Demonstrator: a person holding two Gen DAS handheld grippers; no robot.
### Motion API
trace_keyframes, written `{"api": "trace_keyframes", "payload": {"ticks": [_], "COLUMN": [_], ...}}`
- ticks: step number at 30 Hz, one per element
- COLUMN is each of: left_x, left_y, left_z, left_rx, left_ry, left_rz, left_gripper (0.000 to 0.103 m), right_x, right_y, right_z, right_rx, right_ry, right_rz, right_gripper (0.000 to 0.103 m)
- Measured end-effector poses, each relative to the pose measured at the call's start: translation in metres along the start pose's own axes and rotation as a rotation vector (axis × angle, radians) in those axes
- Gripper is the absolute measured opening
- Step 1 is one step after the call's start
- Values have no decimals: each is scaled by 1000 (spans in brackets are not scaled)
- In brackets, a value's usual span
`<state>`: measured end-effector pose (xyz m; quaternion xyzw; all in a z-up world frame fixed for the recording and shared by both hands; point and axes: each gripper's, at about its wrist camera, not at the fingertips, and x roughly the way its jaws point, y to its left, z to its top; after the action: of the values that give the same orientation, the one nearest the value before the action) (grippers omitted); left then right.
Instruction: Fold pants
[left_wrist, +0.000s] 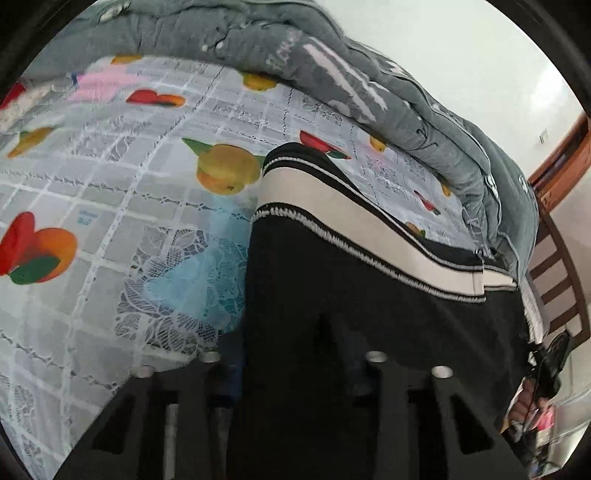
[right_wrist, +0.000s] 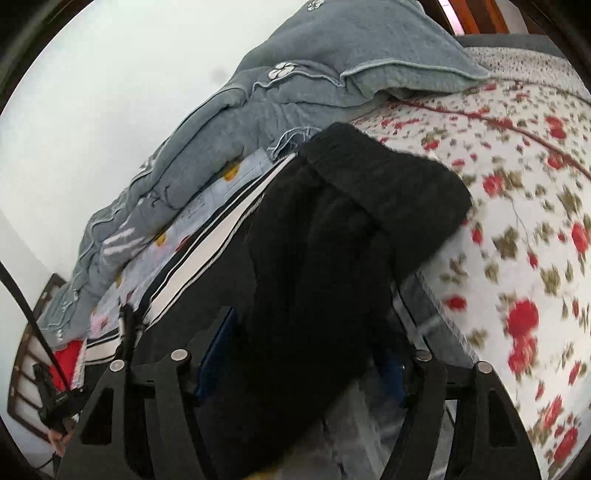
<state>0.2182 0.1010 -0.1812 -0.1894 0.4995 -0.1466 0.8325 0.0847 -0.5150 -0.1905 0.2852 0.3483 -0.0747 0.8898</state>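
Observation:
Black pants (left_wrist: 369, 295) with a white side stripe (left_wrist: 351, 218) lie along the bed. In the left wrist view my left gripper (left_wrist: 280, 343) sits low over the pants' near end, by their left edge. Black cloth fills the space between its dark fingers, and I cannot make out whether the pads press on it. In the right wrist view a thick fold of the pants (right_wrist: 351, 206), waistband at the far end, runs up out of my right gripper (right_wrist: 299, 350). Its blue pads (right_wrist: 214, 354) stand apart and clamp the bundle from both sides.
The bed has a grey fruit-print sheet (left_wrist: 110, 184) and a white cover with red flowers (right_wrist: 517, 221). A grey quilt (left_wrist: 369, 74) is heaped along the far side by the white wall. A wooden slatted frame (left_wrist: 554, 288) stands past the bed's end.

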Motion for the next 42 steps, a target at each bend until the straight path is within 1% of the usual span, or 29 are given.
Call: {"api": "trace_keyframes", "payload": {"ticks": [1,2,3,5,8,10,12,15,16,17,19,20,21,22,24,25,26,27,28,29,30,31,34,36,38,39,40,41,42], "left_x": [0,-2,-5,-12,-20,-35,-52,-85,-97,-101,-104,-103,-97,-92,-87,-87,-88,-90,-91,-93,-96,-100,-114,-124,-133,-134,-136,-136,-135], "left_y": [4,9,11,10,12,18,27,50,65,77,104,119,137,148,161,164,163,159,151,148,144,144,149,154,158,157,159,159,161], "left_z": [2,4,7,13,20,29,38,54,59,62,64,64,61,57,49,43,39,35,31,27,23,16,-4,-16,-29,-34,-38,-42,-44], "left_rx": [-48,-98,-120,-99,-92,-80,-79,-67,-79,-88,-131,-157,-186,-207,-245,-250,-241,-221,-190,-174,-159,-148,-136,-141,-137,-129,-118,-118,-124], "left_ry": [18,30,31,2,-21,-52,-77,-111,-116,-101,-68,-62,-43,-27,-20,-41,-52,-64,-75,-81,-89,-101,-126,-150,-163,-162,-164,-167,-167], "left_rz": [-26,-75,-112,-105,-117,-125,-110,-29,30,74,156,179,206,205,190,186,190,209,246,267,290,299,245,188,119,96,70,58,44], "left_gripper": [17,12,11,10,10,10,10,10,10,10,10,11,15,23,33,33,35,42,53,58,63,63,64,64,65,65,65,65,67], "right_x": [1,-1,-5,-18,-36,-44,-50,-53,-51,-45,-24,-11,3,24,47,52,49,42,32,24,20,14,20,40,51,52,52,49,46], "right_y": [7,15,24,55,101,137,170,205,212,219,224,223,221,214,196,185,175,168,162,158,155,149,135,130,131,135,139,141,141], "right_z": [4,9,12,23,35,36,33,22,16,6,-12,-22,-29,-39,-53,-59,-64,-67,-66,-64,-61,-56,-43,-39,-38,-37,-35,-31,-29], "right_rx": [-16,-44,-79,-171,-267,-345,-410,-456,-461,-465,-487,-499,-506,-514,-521,-517,-514,-513,-509,-497,-478,-444,-331,-244,-210,-223,-239,-246,-237], "right_ry": [-8,-21,-31,-89,-151,-187,-208,-216,-208,-188,-141,-101,-60,0,77,109,127,126,119,116,116,109,116,157,156,147,127,68,26], "right_rz": [-51,-92,-102,-117,-90,-83,-50,36,69,102,103,80,53,16,-53,-59,-41,-28,-26,-21,-21,-13,32,63,78,64,36,7,27], "right_gripper": [25,17,15,12,11,10,10,10,10,10,11,12,12,12,14,20,26,30,38,45,49,52,61,62,63,61,46,41,40]}}
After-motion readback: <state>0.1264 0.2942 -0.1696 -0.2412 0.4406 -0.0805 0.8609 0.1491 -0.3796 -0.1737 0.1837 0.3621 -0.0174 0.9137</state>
